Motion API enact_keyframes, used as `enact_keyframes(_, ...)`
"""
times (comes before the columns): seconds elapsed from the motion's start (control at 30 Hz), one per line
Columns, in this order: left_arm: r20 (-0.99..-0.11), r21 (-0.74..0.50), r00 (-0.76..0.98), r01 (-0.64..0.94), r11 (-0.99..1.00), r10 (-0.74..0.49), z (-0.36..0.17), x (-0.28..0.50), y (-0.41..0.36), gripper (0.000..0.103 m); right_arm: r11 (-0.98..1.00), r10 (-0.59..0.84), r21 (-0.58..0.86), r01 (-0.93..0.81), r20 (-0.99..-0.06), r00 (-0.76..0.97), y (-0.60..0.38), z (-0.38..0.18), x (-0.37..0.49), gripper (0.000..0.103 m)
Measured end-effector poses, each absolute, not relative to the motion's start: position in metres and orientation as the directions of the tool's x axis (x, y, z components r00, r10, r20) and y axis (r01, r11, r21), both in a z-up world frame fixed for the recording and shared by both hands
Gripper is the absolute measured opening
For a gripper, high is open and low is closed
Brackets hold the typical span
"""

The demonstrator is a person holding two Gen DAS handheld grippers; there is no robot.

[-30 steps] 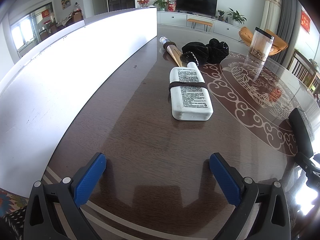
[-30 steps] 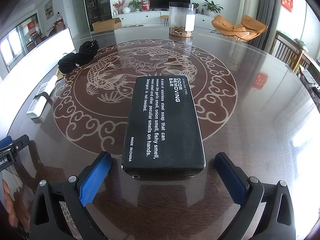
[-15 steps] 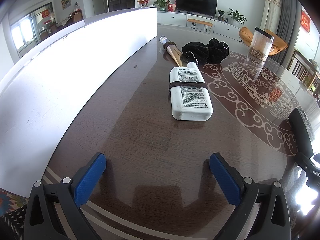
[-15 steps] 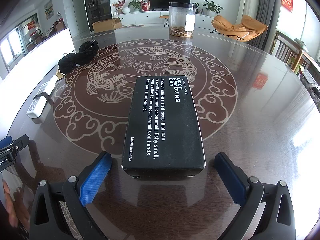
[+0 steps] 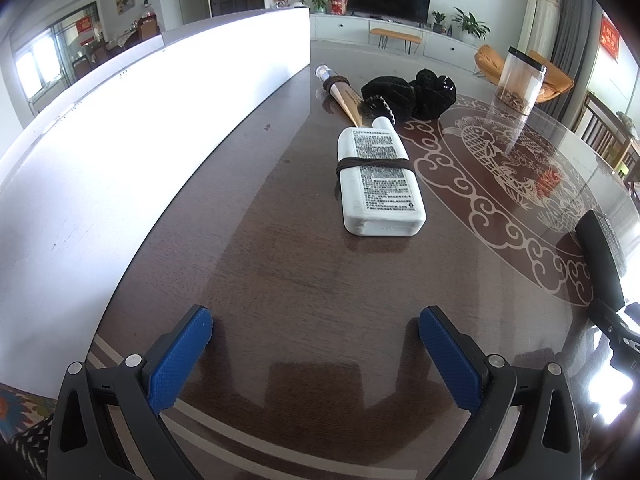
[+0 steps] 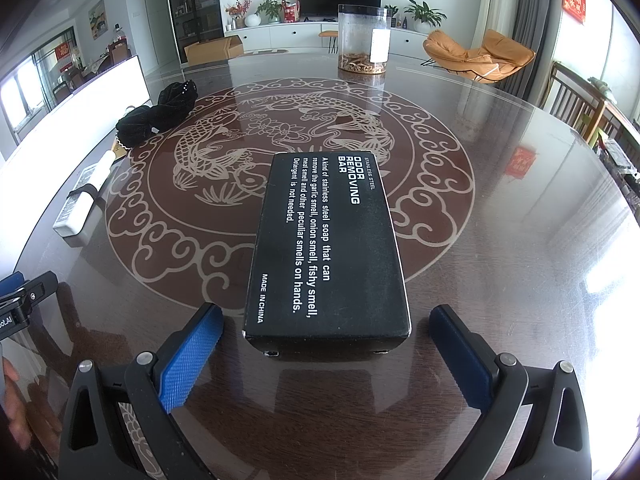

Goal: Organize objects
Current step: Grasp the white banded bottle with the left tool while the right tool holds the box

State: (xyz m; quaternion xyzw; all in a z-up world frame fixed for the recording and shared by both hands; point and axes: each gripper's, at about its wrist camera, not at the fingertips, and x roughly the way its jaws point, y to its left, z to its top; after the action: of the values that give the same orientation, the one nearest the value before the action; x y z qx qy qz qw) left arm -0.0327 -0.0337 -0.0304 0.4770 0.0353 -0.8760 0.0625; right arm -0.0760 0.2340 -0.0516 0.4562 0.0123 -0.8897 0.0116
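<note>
No change over the last second: both views match the earlier frames, nothing on the table has moved, so no progress on the organizing.

Right gripper: jaws wide apart, empty, low over the table. The black odor-removing-bar box lies flat with its near end just ahead of the gap between the blue pads, touching neither. Looks lined up for a grab, not started.

Left gripper: jaws apart, empty, over bare wood near the table's left edge, beside the white panel. The white bottle with a dark band around it lies flat well ahead. Past its cap: a tan tube and a black cloth bundle. The clear canister stands upright at the far edge.

My read: idle pause; the box is the likely first pick.
</note>
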Motion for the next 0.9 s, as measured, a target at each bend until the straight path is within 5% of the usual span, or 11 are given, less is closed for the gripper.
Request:
enact_keyframes(0.2,-0.837,-0.120,-0.546,0.124,-0.985,0.033,-0.025,-0.036,-0.042,0.103,-0.999,-0.009,-0.011,0.032,-0.812,-0.584,0.234,-0.052,-0.076,0.103)
enact_keyframes(0.4,-0.859,-0.038,-0.512,0.048,-0.998,0.008,-0.023,-0.090,-0.024,0.103,-0.999,-0.013,-0.009,0.035,-0.811,-0.585,0.234,-0.052,-0.076,0.103)
enact_keyframes(0.5,-0.876,-0.002,-0.482,0.025,-1.000,-0.010,-0.027,-0.117,-0.013,0.090,-0.999,-0.022,-0.001,0.039,-0.810,-0.587,0.234,-0.052,-0.075,0.103)
enact_keyframes(0.6,-0.852,0.017,-0.524,-0.009,-1.000,-0.010,-0.022,-0.125,-0.007,0.054,-0.999,-0.043,0.021,0.044,-0.805,-0.592,0.236,-0.051,-0.074,0.103)
enact_keyframes(0.73,-0.841,0.010,-0.541,-0.028,-1.000,0.006,-0.025,-0.113,-0.016,0.053,-0.975,-0.224,0.182,0.131,-0.783,-0.581,0.254,-0.038,-0.077,0.103)
enact_keyframes(0.9,-0.816,-0.050,-0.576,-0.014,-0.999,0.049,-0.019,-0.089,-0.028,0.053,-0.964,-0.243,0.159,0.214,-0.857,-0.455,0.250,-0.024,-0.117,0.103)
